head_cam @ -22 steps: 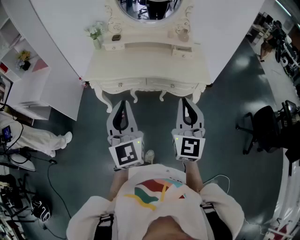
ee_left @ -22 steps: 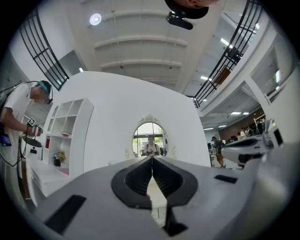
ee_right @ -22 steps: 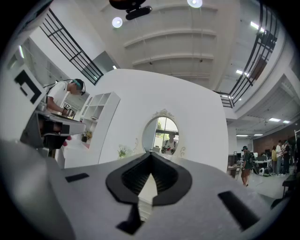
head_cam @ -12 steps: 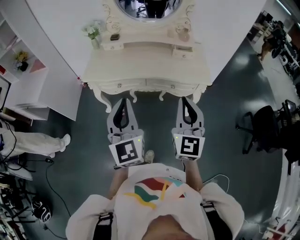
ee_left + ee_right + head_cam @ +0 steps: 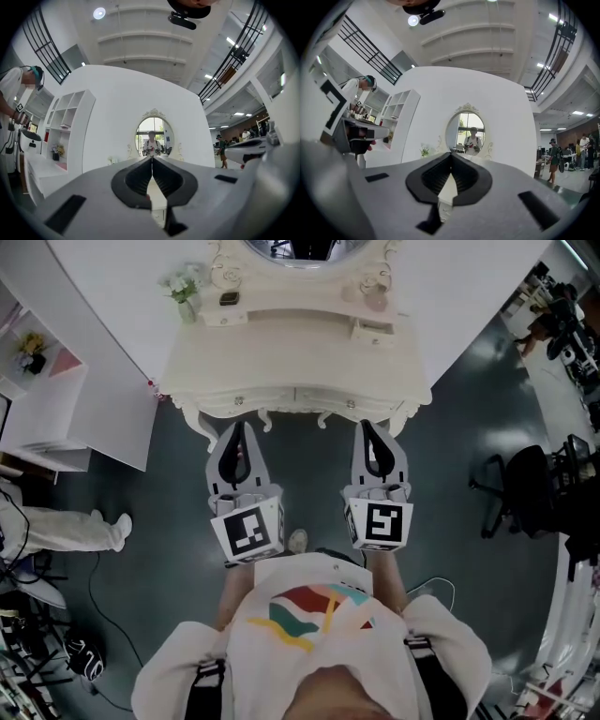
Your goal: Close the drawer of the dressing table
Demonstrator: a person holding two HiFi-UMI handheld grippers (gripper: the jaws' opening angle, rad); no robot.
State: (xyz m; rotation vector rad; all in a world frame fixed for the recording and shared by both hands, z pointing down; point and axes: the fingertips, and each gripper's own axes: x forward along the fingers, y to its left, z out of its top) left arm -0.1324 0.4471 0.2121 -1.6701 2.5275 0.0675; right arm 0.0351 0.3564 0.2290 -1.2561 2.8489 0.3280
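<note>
The cream dressing table (image 5: 291, 357) stands against the white wall at the top of the head view, with an oval mirror (image 5: 300, 247) above it. On its top shelf, a small drawer (image 5: 373, 331) at the right juts out forward of the shelf line. Two front drawers with knobs (image 5: 349, 404) look flush. My left gripper (image 5: 237, 426) and right gripper (image 5: 367, 426) point at the table's front edge, just short of it. Both are shut with nothing between the pads. In the left gripper view my left gripper (image 5: 151, 158) aims at the mirror (image 5: 152, 136). My right gripper (image 5: 451, 153) also faces the mirror (image 5: 468, 133).
A white shelf unit (image 5: 56, 381) stands left of the table. A black office chair (image 5: 516, 488) is at the right. A small vase of flowers (image 5: 185, 294) sits on the table's left corner. A person in white (image 5: 47, 526) and cables (image 5: 94, 596) are at the left.
The person has stepped toward the table. Both grippers are now closer to its front edge, still side by side and shut.
</note>
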